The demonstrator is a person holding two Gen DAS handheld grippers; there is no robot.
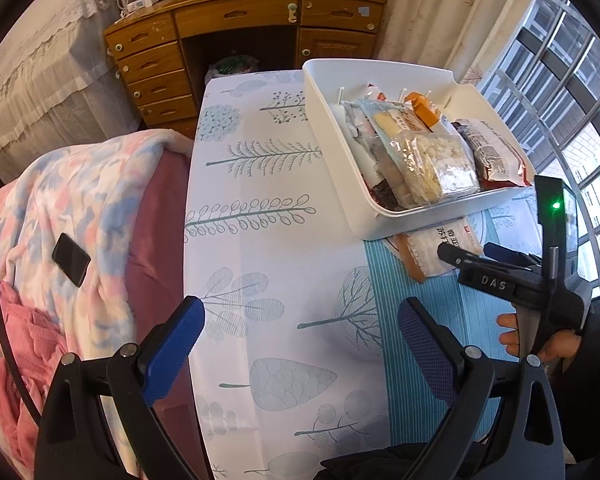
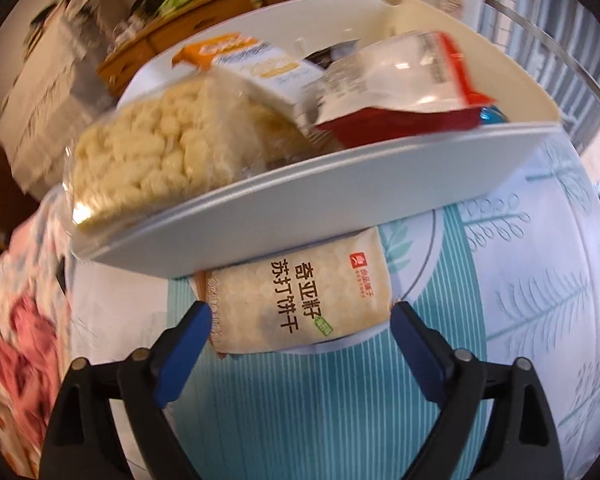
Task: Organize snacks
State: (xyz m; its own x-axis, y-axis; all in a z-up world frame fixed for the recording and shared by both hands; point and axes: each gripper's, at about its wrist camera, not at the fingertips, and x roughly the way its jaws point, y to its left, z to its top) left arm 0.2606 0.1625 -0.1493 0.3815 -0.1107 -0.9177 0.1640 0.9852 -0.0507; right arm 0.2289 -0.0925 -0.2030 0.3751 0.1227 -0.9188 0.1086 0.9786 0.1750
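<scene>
Tablecloth (image 2: 520, 280), cracker packet (image 2: 300, 304) beside bin (image 2: 300, 216)

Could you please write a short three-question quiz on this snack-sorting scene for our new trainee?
1. True or false: the right gripper is shut on the cracker packet.
2. Where does the cracker packet lie? A) inside the white bin B) on the tablecloth, beside the bin C) on the blanket
3. What dark flat thing lies on the blanket?

Key: 1 false, it is open; 2 B; 3 a phone.
</scene>
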